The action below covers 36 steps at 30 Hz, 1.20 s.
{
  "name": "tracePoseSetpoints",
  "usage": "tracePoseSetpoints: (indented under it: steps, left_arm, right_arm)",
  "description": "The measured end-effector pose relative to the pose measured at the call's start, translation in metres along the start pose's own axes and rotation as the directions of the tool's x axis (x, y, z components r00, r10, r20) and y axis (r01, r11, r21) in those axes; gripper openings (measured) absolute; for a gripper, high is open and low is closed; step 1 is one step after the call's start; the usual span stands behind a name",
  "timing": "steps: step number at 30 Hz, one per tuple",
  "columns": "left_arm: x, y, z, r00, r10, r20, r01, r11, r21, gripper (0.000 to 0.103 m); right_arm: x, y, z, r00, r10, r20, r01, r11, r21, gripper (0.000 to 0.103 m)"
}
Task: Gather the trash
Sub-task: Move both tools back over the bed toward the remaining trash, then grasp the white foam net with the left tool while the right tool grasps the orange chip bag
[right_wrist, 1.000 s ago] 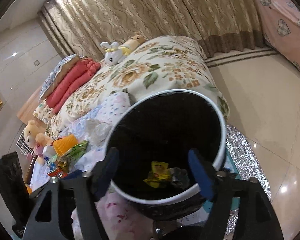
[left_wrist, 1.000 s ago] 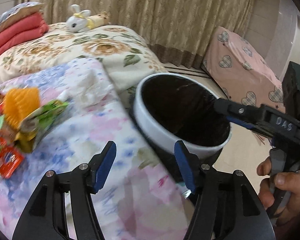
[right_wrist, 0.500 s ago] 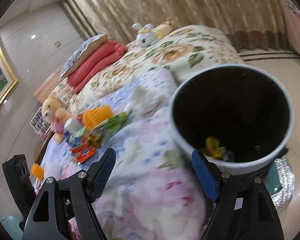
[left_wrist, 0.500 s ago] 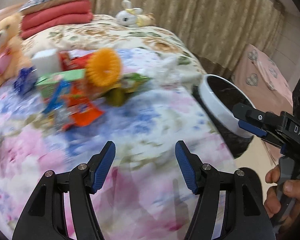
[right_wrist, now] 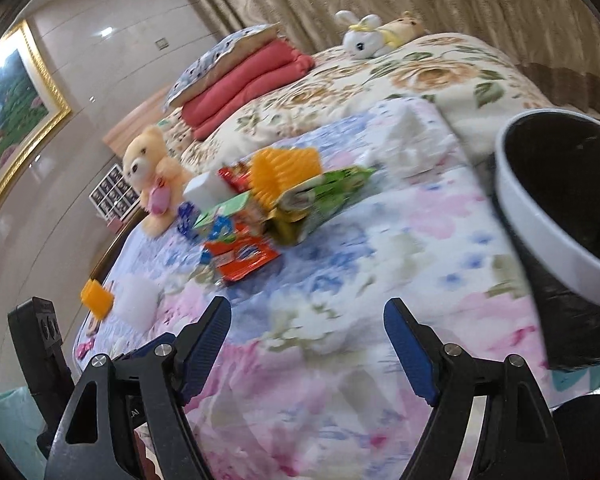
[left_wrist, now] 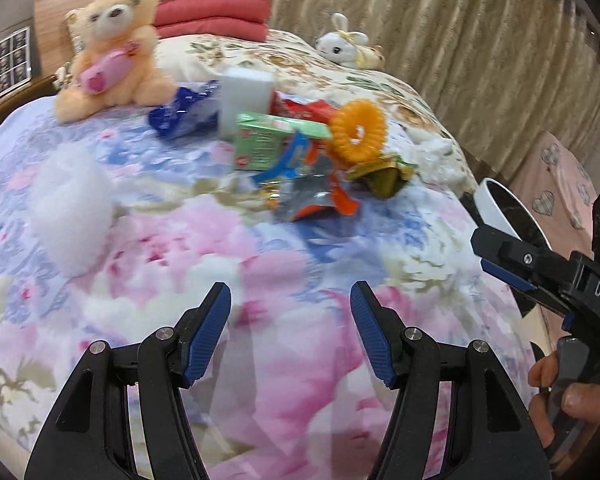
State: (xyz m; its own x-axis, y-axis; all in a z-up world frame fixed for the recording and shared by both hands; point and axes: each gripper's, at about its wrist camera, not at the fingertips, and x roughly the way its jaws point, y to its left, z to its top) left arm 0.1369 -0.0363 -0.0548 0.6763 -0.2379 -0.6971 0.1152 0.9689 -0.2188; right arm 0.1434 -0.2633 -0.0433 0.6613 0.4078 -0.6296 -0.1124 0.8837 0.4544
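Now | left tongs [left_wrist: 290,330] open, empty | right tongs [right_wrist: 307,342] open, empty | wrapper pile [left_wrist: 304,196] on bed [left_wrist: 260,280], ahead of both tongs, slightly nearer left | bin [right_wrist: 560,216] right of right tongs

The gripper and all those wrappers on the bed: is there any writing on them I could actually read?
"DAS": white letters on the right gripper, cut off at the picture's edge.
Green carton: print too blurred to read.
Red wrapper: print too blurred to read.
Nothing else is readable.
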Motion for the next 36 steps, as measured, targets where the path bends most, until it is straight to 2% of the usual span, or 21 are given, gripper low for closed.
tracePoseSetpoints:
  steps: [11, 18, 22, 25, 32, 35, 36]
  left_arm:
    - [-0.015, 0.044, -0.005, 0.998, 0.060, 0.022, -0.058, 0.995, -0.086, 0.064]
    - [-0.023, 0.069, -0.006, 0.994, 0.106, 0.039, -0.101, 0.987, -0.127, 0.070]
    - [-0.024, 0.083, -0.001, 0.986, 0.160, 0.052, -0.151, 0.978, -0.142, 0.076]
    - [-0.024, 0.096, 0.005, 0.981, 0.186, 0.058, -0.174, 0.970, -0.167, 0.077]
    - [-0.013, 0.120, 0.017, 0.977, 0.208, 0.039, -0.196, 0.958, -0.208, 0.079]
    - [-0.008, 0.124, 0.023, 0.977, 0.208, 0.040, -0.195, 0.958, -0.212, 0.079]
    - [-0.006, 0.124, 0.025, 0.977, 0.209, 0.043, -0.196, 0.958, -0.210, 0.079]
  right_arm:
    - [0.034, 0.041, -0.006, 0.999, 0.016, -0.050, -0.020, 0.997, -0.077, 0.083]
    - [0.051, 0.053, -0.003, 0.999, 0.011, -0.053, -0.016, 0.996, -0.088, 0.083]
    - [0.063, 0.058, 0.001, 0.998, 0.000, -0.057, -0.005, 0.996, -0.088, 0.083]
    - [0.070, 0.062, 0.005, 0.998, -0.009, -0.058, 0.003, 0.996, -0.094, 0.083]
    - [0.084, 0.071, 0.016, 0.998, -0.049, -0.029, 0.046, 0.992, -0.119, 0.080]
    - [0.094, 0.074, 0.019, 0.995, -0.097, -0.030, 0.092, 0.986, -0.140, 0.056]
    - [0.097, 0.074, 0.020, 0.994, -0.105, -0.034, 0.100, 0.985, -0.143, 0.044]
